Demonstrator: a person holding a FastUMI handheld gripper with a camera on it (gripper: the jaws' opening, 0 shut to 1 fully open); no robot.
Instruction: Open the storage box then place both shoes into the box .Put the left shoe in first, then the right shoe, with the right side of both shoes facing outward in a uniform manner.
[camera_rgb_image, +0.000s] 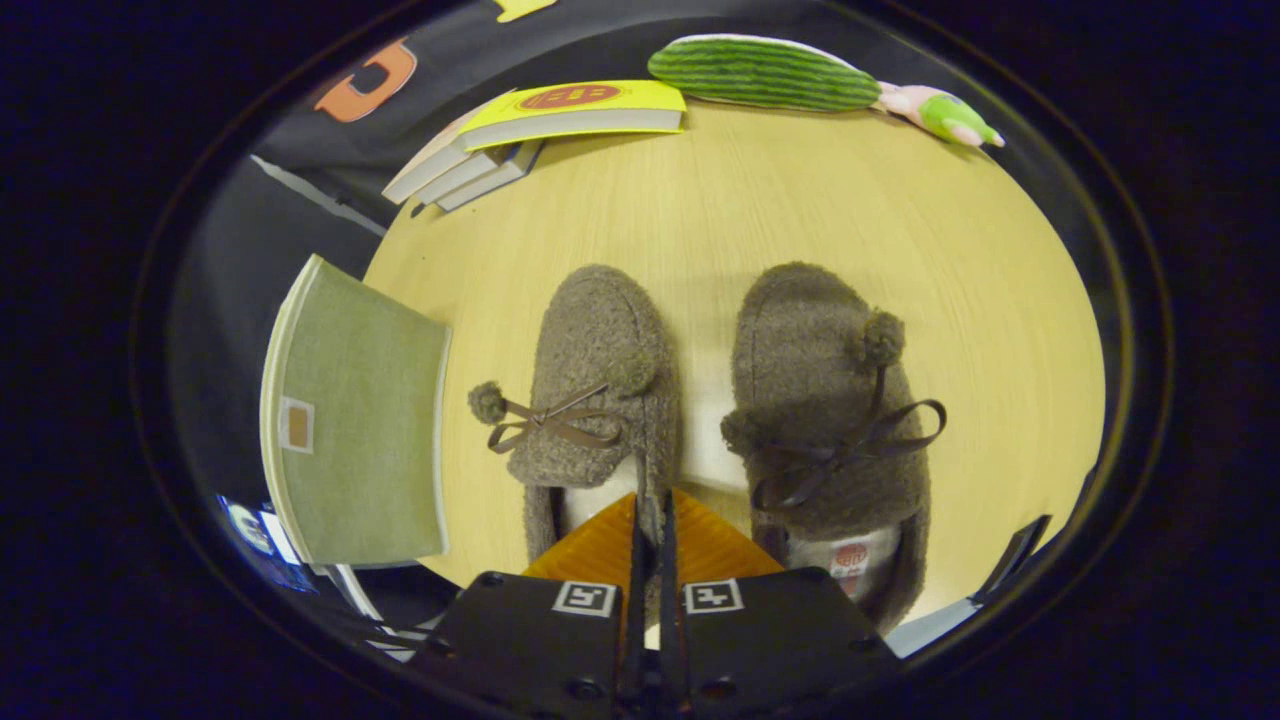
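Note:
Two brown fuzzy slippers with bows and pompoms lie side by side on the wooden table (800, 200), toes pointing away from me. My gripper (652, 505) is shut on the left shoe (600, 350), with the right rim of its heel opening pinched between the two fingers. The right shoe (815, 400) rests just to the right of the fingers, apart from them. A green fabric storage box (355, 430) with a small label stands to the left of the left shoe, at the table's edge. I cannot tell whether it is open.
A stack of books (540, 125) with a yellow cover on top lies at the far left of the table. A green striped plush (765, 72) and a small pink-and-green toy (950, 115) sit along the far edge. Bare wood stretches beyond the shoes.

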